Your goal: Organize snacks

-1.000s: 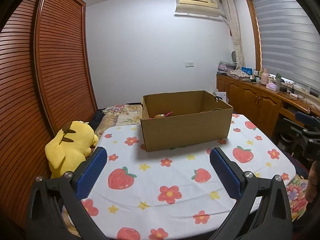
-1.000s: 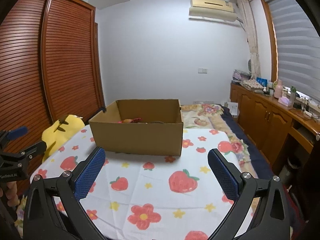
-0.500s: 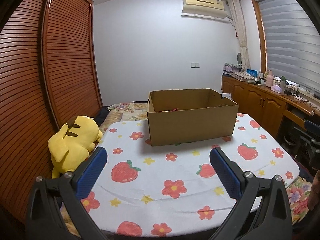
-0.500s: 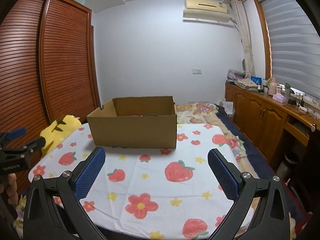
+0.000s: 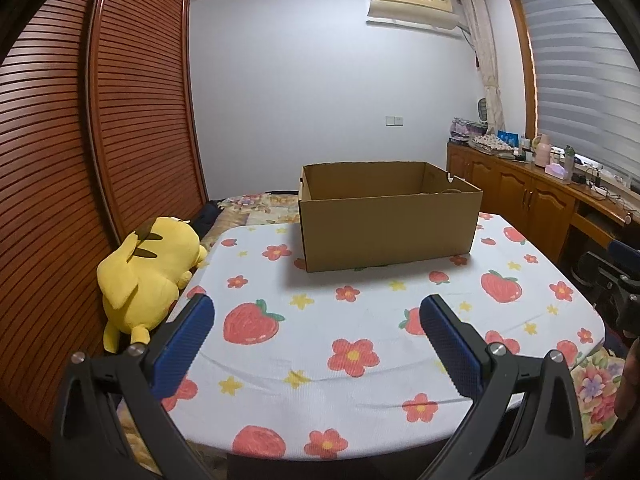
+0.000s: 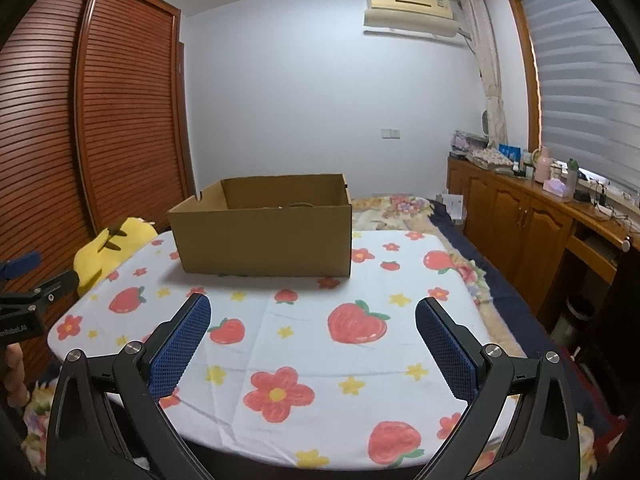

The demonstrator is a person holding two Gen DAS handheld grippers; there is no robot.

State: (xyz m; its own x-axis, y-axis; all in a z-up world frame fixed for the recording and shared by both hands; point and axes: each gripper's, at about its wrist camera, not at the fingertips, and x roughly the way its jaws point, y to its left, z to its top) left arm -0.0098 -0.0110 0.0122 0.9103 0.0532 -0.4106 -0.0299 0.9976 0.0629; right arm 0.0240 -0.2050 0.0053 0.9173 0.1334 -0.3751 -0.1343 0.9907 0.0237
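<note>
Left claw (image 5: pixel 314 322): spread wide, holding nothing, above the near table edge.
Right claw (image 6: pixel 312 322): spread wide, holding nothing.
Cardboard box (image 5: pixel 388 232): open-topped, on the far half of the table (image 5: pixel 360 408); contents hidden.
Pikachu plush (image 5: pixel 150 272): beside the table's left edge.

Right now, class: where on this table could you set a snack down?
Bare cloth lies between the box and the near table edge, under both open claws. Free strips flank the box left and right. The box fills the far middle.
</note>
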